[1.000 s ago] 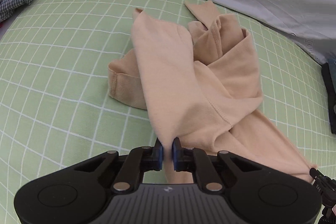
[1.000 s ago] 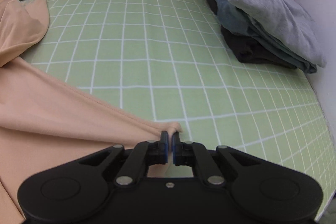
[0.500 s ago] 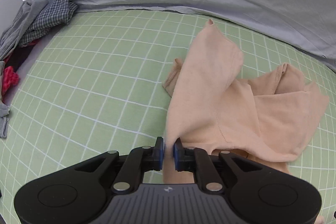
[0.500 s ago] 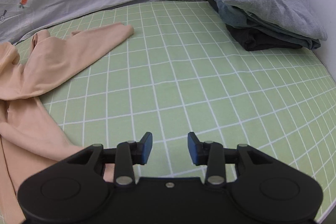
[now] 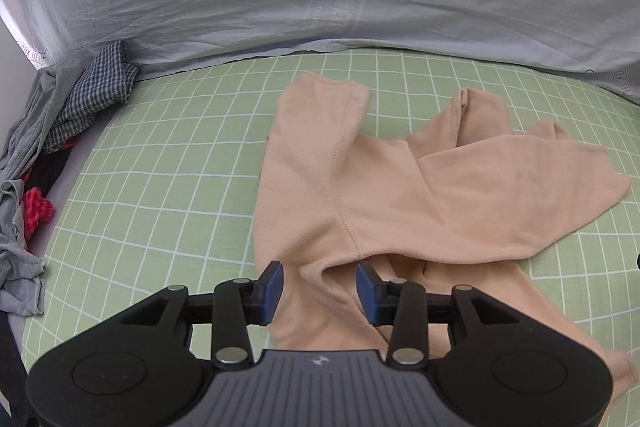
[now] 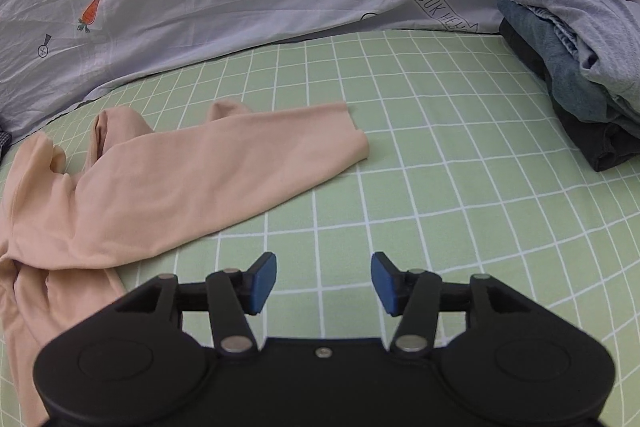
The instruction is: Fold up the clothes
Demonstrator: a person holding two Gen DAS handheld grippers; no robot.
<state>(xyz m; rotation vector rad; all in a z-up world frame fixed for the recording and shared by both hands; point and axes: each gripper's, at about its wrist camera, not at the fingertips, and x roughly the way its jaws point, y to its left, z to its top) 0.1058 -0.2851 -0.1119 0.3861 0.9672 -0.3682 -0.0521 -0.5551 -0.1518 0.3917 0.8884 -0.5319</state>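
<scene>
1. Left gripper jaws spread wide, straddling a hump of the peach garment.
2. Right gripper jaws open too, over bare bed right of the garment.
3. Looks like laying-out is done; next, regrab a sleeve to fold.

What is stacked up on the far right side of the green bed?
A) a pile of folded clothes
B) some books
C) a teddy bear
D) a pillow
A: a pile of folded clothes, grey on top and dark at the bottom, sits on the green checked sheet at the far right.
</scene>
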